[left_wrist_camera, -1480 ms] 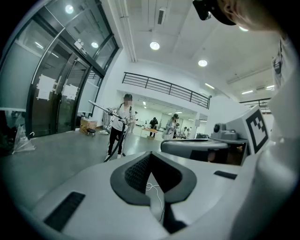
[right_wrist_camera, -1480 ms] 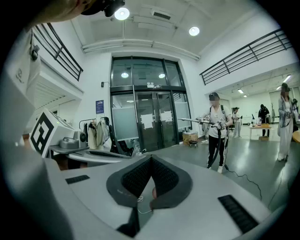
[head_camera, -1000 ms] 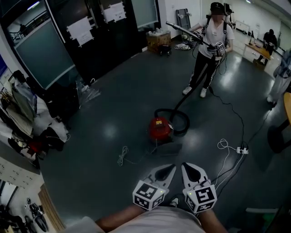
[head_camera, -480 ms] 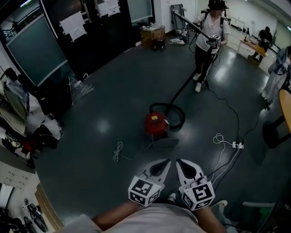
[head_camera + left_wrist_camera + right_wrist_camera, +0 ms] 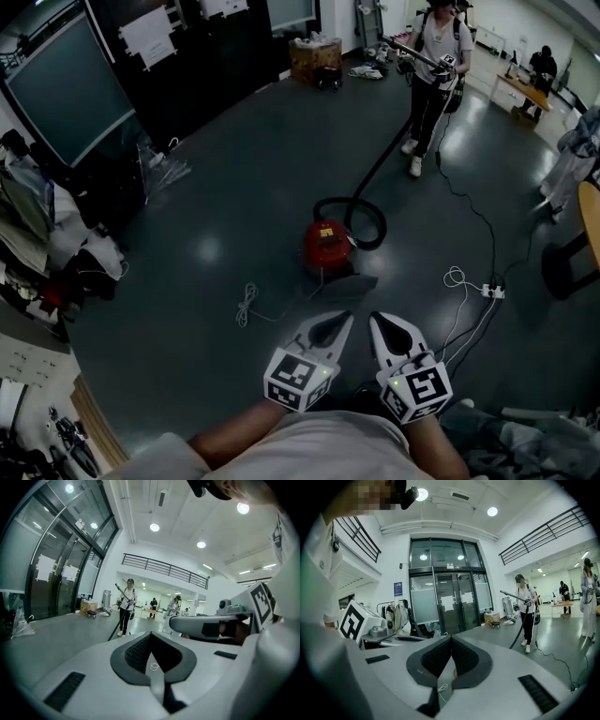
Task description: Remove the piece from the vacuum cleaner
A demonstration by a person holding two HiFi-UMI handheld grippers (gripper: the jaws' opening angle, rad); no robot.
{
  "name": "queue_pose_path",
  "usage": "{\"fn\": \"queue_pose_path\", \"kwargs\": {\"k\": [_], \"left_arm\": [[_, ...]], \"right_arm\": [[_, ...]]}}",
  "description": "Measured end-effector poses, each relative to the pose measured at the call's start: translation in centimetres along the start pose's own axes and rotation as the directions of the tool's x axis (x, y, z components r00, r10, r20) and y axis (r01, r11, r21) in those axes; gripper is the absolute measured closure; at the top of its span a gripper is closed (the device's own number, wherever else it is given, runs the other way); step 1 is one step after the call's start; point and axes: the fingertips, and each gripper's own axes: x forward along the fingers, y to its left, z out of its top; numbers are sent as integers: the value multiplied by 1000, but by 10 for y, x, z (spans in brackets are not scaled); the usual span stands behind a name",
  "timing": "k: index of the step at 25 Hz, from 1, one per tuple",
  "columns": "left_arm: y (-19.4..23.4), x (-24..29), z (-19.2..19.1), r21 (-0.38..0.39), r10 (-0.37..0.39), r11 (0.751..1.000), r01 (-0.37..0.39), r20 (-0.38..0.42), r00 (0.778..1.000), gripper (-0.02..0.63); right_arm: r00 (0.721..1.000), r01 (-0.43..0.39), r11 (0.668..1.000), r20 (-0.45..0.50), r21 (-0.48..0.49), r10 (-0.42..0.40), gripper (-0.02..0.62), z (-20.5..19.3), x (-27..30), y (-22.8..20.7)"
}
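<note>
Vacuum cleaner (image 5: pixel 326 246), dark floor (image 5: pixel 234 178), glass doors (image 5: pixel 452 604)

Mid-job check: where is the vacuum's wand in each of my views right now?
Head view: top right, the wand slants across the chest of the standing person.
Left gripper view: left of centre, raised steeply in that person's hands.
Right gripper view: right of centre, tilted only slightly.
Shared landmark: the cardboard box on the floor behind the person, which also shows at and.
</note>
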Motion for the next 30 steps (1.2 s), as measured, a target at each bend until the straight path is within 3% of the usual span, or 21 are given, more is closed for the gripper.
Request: {"fn": "queue_pose_path", "kwargs": {"k": [16, 20, 30], "left_arm": [[51, 14, 5, -8, 33, 999, -33, -5, 999, 600], [59, 46, 4, 0, 27, 1000, -27, -15, 1000, 600], [107, 171, -5, 76, 14, 997, -10, -60, 998, 600]], "right_arm": [[1000, -18, 1000, -21, 12, 18, 580, 4, 52, -10], [999, -22, 1000, -28, 21, 23, 580, 1, 66, -39], [995, -62, 998, -73, 23, 63, 580, -10, 140, -159]]}}
